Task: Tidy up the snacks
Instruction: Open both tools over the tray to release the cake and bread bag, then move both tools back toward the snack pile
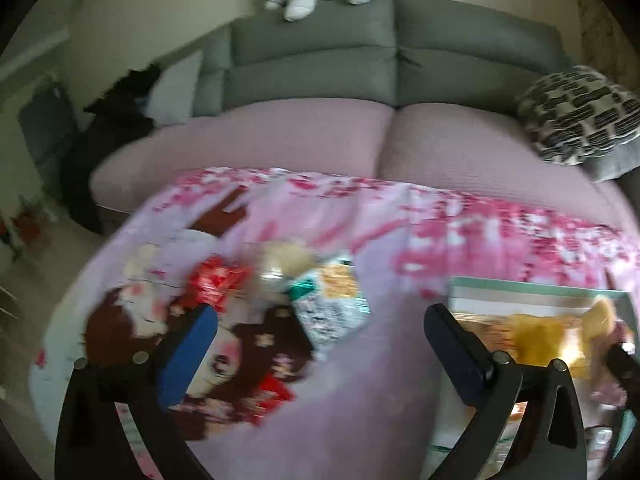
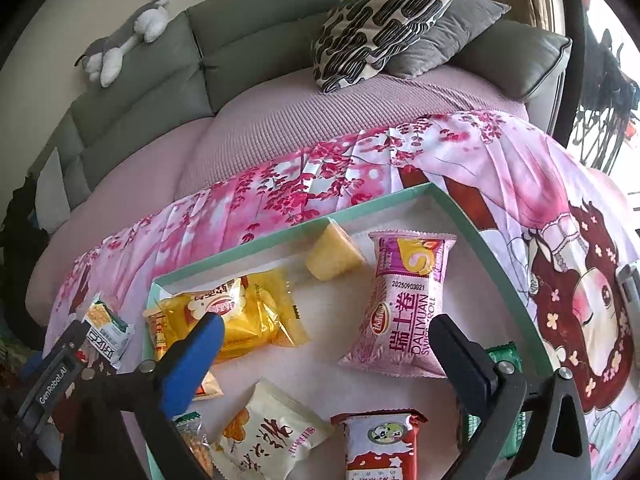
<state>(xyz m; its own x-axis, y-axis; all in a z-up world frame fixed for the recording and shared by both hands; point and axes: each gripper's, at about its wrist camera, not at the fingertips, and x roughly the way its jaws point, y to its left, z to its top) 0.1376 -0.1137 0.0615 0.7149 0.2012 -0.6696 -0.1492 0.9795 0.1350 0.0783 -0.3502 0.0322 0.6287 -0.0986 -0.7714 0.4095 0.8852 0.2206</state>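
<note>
My right gripper (image 2: 328, 332) stands open over the teal-rimmed tray (image 2: 280, 236), nothing pressed between its pads. In the tray lie a pink Swiss roll packet (image 2: 408, 304), a yellow packet (image 2: 248, 316), a pale yellow cake piece (image 2: 334, 258), a white packet (image 2: 268, 432) and a red-and-white packet (image 2: 380, 444). A green-white packet (image 2: 108, 328) lies outside the tray's left side. The left wrist view is blurred. My left gripper (image 1: 320, 320) is open above the cloth, just short of the green-white packet (image 1: 332, 300). A red packet (image 1: 216, 280) and a clear-wrapped pale snack (image 1: 280, 264) lie beside it; the tray (image 1: 520, 288) is to the right.
A pink printed cloth (image 2: 500, 168) covers the table. Behind it stands a grey sofa (image 2: 248, 40) with a pink seat cover, a patterned cushion (image 2: 384, 20) and a plush toy (image 2: 124, 36) on its back. A green packet (image 2: 508, 356) lies at the tray's right edge.
</note>
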